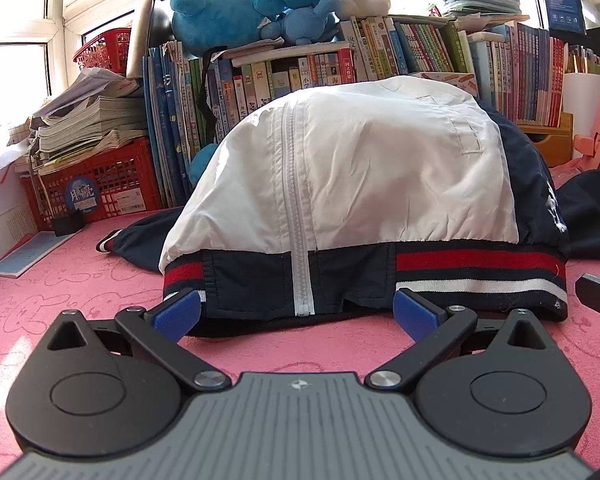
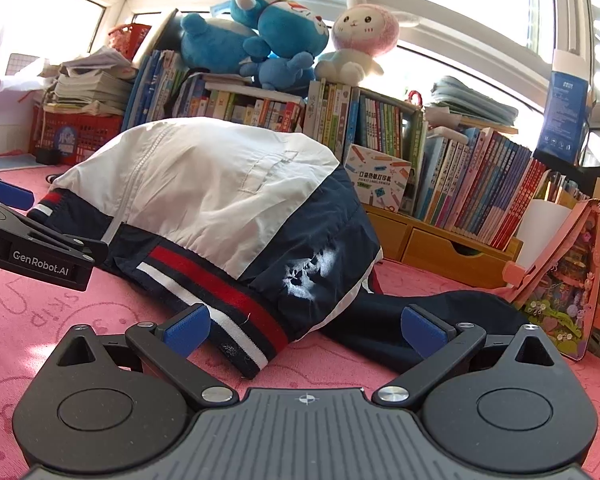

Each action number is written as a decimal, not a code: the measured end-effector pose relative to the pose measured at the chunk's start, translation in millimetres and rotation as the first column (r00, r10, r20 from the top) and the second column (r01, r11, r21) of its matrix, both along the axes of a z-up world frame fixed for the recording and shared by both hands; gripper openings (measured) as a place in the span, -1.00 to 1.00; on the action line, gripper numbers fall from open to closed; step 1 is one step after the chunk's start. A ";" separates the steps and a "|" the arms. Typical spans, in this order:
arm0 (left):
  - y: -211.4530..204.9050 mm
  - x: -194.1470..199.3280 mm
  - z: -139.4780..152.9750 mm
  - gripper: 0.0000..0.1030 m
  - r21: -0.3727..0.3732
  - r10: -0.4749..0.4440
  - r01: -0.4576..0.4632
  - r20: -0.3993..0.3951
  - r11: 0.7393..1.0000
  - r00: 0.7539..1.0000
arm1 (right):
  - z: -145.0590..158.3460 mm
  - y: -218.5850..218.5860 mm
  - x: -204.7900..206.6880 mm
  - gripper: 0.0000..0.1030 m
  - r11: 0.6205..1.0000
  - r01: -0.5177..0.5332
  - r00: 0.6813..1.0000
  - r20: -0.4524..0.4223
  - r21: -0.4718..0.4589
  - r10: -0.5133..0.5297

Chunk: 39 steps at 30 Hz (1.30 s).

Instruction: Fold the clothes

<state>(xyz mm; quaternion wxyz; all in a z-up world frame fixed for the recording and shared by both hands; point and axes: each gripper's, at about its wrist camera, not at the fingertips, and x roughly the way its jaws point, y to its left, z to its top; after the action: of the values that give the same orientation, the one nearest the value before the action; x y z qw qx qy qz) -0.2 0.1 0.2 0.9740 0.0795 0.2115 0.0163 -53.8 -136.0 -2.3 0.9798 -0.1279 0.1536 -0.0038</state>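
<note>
The jacket [image 1: 340,176] hides its own sleeves' ends (and the lower books [image 1: 260,84] behind).

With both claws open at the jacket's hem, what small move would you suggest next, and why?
Probably ease the left claw forward and shut it on the striped navy hem band of the white and navy zip jacket. Its jaws stand open right at that edge on the pink cloth, and the right claw also holds nothing.
</note>
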 end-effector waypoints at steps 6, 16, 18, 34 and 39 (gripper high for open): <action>0.5 -0.6 1.0 1.00 -0.017 -0.006 0.006 -0.006 1.000 1.000 | -1.4 4.1 0.4 1.00 1.000 -0.003 1.000 -0.016 -0.013 0.003; -0.2 1.3 0.9 1.00 -0.028 -0.023 0.023 -0.022 0.999 0.999 | -3.2 12.6 -0.9 1.00 0.997 -0.032 0.999 -0.014 -0.065 0.031; -0.7 0.4 0.3 1.00 -0.026 -0.026 0.026 -0.018 0.999 0.999 | -3.6 14.6 -1.4 1.00 0.996 -0.037 0.999 -0.013 -0.076 0.036; -2.0 -0.2 -0.7 1.00 -0.018 -0.030 0.029 -0.018 0.999 0.999 | -3.8 20.5 -1.9 1.00 0.992 -0.053 0.999 -0.013 -0.112 0.052; -2.3 -0.3 -1.2 1.00 -0.016 -0.030 0.030 -0.017 0.999 0.999 | -4.5 22.3 -1.9 1.00 0.991 -0.054 0.999 -0.013 -0.122 0.053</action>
<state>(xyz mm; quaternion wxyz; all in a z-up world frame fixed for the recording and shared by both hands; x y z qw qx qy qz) -0.4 -2.2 -1.0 0.9728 0.0750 0.2190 -0.0007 -55.7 -113.7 -6.8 0.9691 -0.1920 0.1544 0.0137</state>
